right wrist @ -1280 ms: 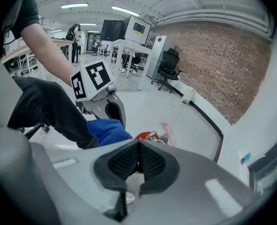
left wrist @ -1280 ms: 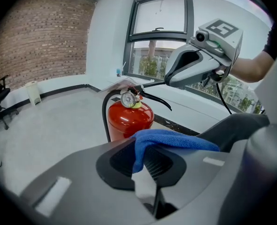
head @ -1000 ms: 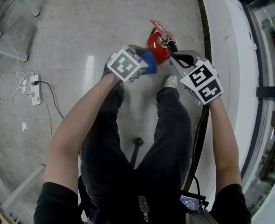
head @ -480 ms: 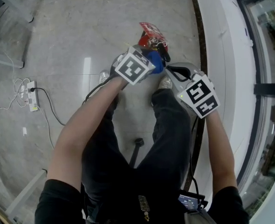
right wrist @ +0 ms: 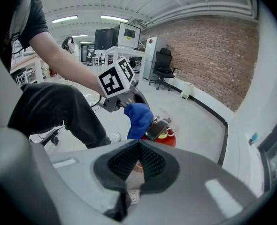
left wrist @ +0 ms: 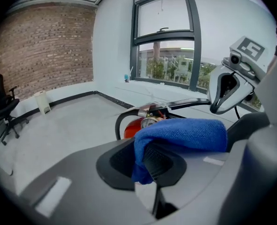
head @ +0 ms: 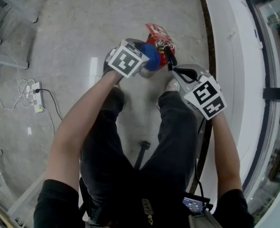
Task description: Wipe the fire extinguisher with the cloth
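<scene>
A pale polished floor lies under me, with a white ledge and windows along the right side and a power strip and its cables well off to the left. The red fire extinguisher stands on the floor just beyond my shoe, with a red tag lying on its far side.

My left tongs are clamped on the blue cloth, which bunches up over their tips. In the left gripper view the cloth hides most of the extinguisher behind it; I can't tell whether cloth and cylinder touch.

My right tongs are closed with nothing between them. They sit just right of the extinguisher's black handle, near my shoe. From the right gripper view, the cloth hangs beside the extinguisher's top.
</scene>
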Demonstrator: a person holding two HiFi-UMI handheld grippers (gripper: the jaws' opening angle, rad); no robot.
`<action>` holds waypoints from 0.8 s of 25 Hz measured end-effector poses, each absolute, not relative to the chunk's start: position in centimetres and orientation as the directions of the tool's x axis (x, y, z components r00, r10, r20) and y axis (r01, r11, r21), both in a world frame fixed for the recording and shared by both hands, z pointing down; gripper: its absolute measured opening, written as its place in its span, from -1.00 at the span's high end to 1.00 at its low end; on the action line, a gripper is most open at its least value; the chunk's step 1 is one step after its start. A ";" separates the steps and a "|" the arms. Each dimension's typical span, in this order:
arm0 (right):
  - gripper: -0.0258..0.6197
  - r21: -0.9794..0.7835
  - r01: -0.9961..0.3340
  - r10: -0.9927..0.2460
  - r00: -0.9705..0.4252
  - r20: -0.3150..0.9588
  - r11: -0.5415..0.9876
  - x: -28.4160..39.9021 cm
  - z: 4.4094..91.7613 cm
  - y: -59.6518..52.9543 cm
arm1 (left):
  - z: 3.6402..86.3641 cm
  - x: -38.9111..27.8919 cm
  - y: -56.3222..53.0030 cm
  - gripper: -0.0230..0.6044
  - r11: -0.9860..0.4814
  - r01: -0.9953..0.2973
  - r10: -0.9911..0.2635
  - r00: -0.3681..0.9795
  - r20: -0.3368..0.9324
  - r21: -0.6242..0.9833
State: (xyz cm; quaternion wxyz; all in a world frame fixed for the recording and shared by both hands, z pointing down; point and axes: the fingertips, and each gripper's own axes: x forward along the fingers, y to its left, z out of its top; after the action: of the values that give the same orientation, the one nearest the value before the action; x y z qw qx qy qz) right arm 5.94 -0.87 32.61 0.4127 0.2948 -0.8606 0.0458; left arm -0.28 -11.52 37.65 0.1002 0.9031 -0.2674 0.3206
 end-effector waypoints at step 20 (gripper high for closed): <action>0.91 0.138 -0.602 -0.469 -0.438 0.767 0.786 10.2 35.1 -7.7 | 41.3 0.4 -20.8 0.82 -0.843 -0.534 -0.370 0.654 0.660 0.057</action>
State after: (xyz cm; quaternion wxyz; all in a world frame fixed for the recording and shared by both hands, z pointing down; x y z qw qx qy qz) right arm 10.20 -7.68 35.06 0.4248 0.3174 -0.8442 0.0782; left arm 0.43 -20.83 41.29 0.1240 0.9008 -0.2509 0.3319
